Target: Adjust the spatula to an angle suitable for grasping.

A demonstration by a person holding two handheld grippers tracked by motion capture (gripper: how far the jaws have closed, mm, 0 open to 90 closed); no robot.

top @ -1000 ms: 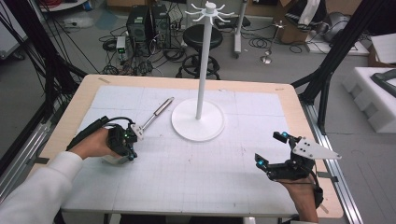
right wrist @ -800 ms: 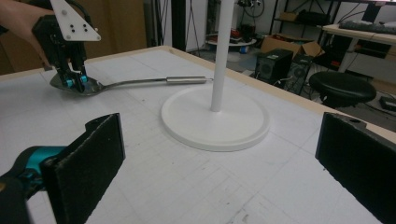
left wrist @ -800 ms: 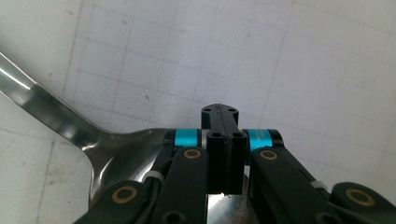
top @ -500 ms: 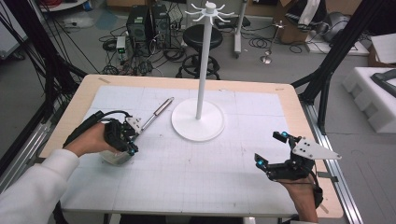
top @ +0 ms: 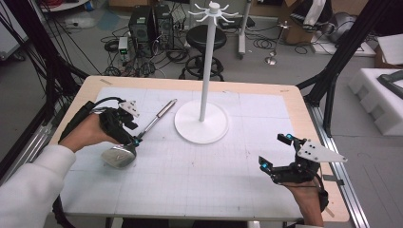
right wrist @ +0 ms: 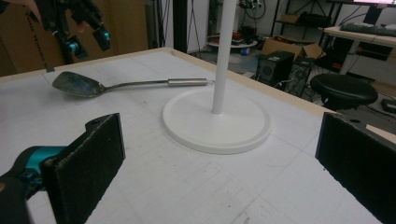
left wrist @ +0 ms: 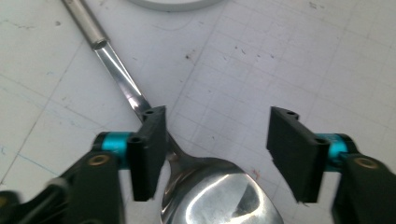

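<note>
**Desk stock: ladle, stand, two hand-held grippers**

Stand point(top: 201, 124): white round base with pole, mid-desk toward the far edge. Ladle point(top: 119, 154): flat on the desk point(top: 190, 190) left of the stand, handle tip close to the base rim, bowl away from it. Left hand-held gripper point(top: 134, 134): above the ladle neck, jaws just opened, pads clear of the metal. Right hand-held gripper point(top: 274, 152): right of the stand, near the desk's right edge, jaws wide apart, holding nothing. Bare grid sheet lies between the stand and the near edge.
</note>
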